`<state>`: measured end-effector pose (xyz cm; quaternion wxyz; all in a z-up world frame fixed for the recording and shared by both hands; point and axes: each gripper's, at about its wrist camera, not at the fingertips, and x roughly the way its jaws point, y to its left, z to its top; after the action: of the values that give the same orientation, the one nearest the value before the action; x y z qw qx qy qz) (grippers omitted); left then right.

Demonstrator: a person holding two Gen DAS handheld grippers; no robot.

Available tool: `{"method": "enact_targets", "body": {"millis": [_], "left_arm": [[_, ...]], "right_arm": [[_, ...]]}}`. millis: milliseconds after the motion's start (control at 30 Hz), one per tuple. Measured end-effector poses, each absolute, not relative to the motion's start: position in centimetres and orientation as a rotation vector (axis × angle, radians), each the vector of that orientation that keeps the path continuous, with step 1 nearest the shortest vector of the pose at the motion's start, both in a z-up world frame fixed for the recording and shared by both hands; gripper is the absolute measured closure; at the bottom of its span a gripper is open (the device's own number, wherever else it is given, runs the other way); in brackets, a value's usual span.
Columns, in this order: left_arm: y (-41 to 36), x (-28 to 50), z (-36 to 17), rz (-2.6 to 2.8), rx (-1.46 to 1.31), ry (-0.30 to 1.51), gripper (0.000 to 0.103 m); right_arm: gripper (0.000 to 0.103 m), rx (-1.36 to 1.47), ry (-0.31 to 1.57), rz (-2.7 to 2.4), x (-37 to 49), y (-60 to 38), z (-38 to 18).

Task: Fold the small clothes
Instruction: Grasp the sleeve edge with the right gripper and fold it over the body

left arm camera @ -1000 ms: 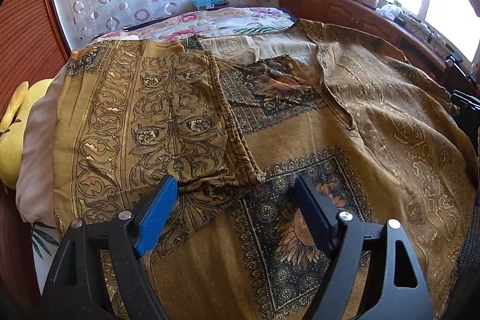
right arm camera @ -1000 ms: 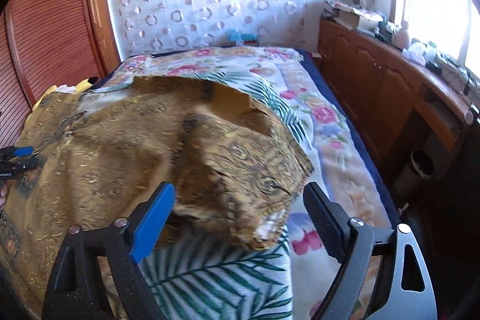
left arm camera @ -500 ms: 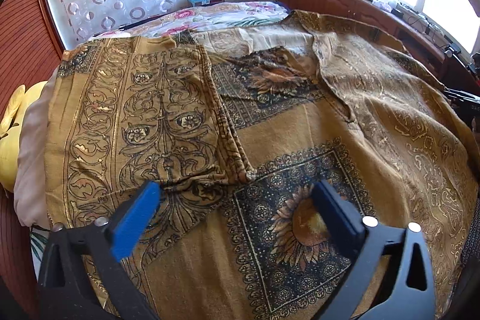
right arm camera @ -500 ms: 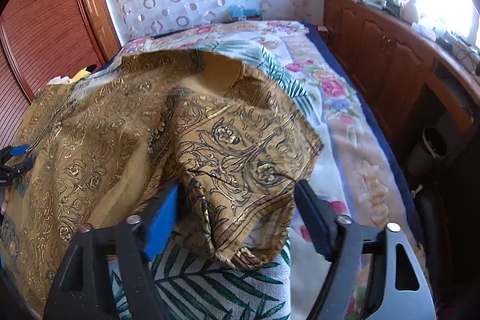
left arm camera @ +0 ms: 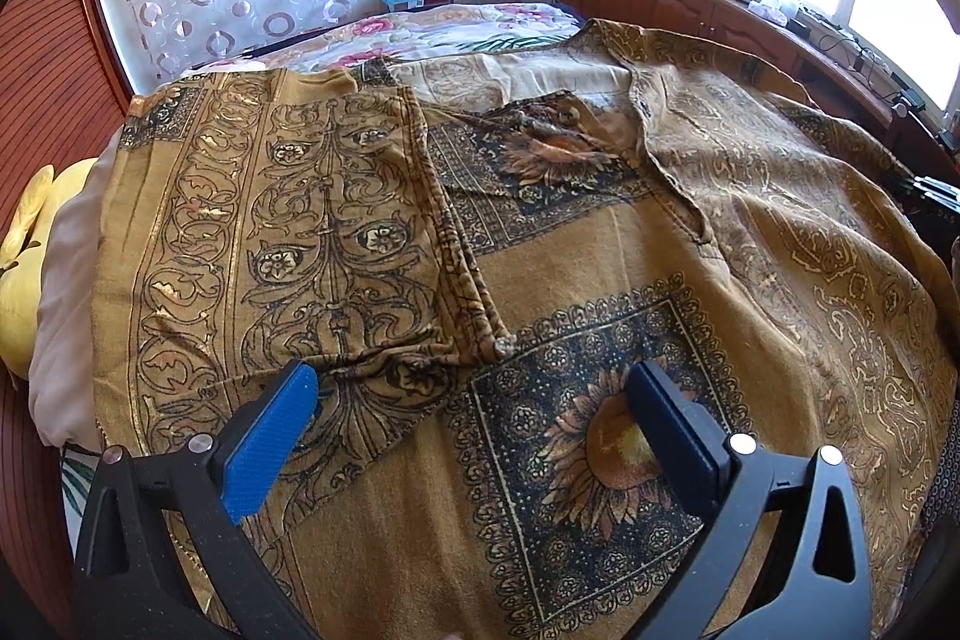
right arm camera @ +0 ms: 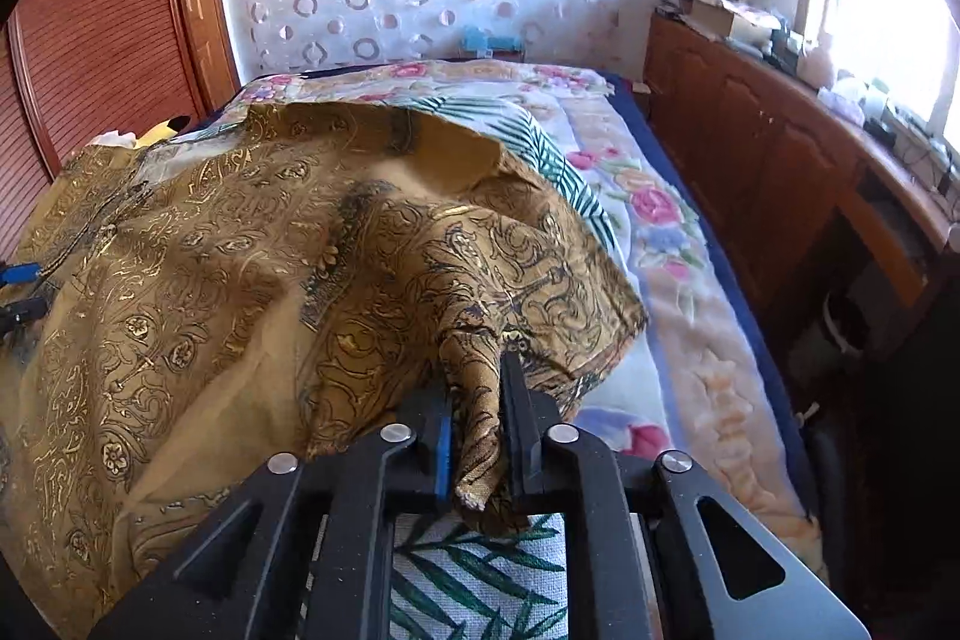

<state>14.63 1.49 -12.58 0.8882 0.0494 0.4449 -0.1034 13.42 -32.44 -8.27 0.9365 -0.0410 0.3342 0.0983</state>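
My right gripper [right arm camera: 477, 400] has just been closing, and its jaws now pinch a bunched fold at the edge of the golden patterned garment [right arm camera: 198, 292], which lies spread over the floral bedspread [right arm camera: 654, 214] with its right side humped up. My left gripper [left arm camera: 474, 418] has just been opening and now stands wide above the sunflower panel, holding nothing. With that edge secured, I judge I can carry the right side across for the next fold.

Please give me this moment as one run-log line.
left gripper: open above garment | right gripper: just closed, shut on garment edge | fold: not yet made
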Motion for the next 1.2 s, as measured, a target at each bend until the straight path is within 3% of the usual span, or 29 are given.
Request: {"method": "enact_targets", "body": {"millis": [500,933,1033,1100,1200], "left_arm": [[3.9,10.2,-6.6,-0.087,-0.034,0.640,0.000],[3.3,7.3,-4.5,-0.159,-0.030,0.568,0.000],[3.1,6.9,-4.7,-0.173,-0.038,0.567,0.000],[3.1,6.6,-4.7,-0.173,-0.040,0.564,0.000],[3.0,6.2,-4.7,-0.176,-0.043,0.560,0.000]], "right_arm": [[0.092,-0.158,0.564,0.403,11.3,-24.6,-5.1],[0.092,-0.222,0.670,0.531,12.2,-21.5,-8.5],[0.084,-0.233,0.684,0.525,12.0,-21.5,-8.3],[0.059,-0.232,0.693,0.528,11.8,-21.9,-8.4],[0.053,-0.233,0.685,0.536,10.8,-22.4,-7.8]]}}
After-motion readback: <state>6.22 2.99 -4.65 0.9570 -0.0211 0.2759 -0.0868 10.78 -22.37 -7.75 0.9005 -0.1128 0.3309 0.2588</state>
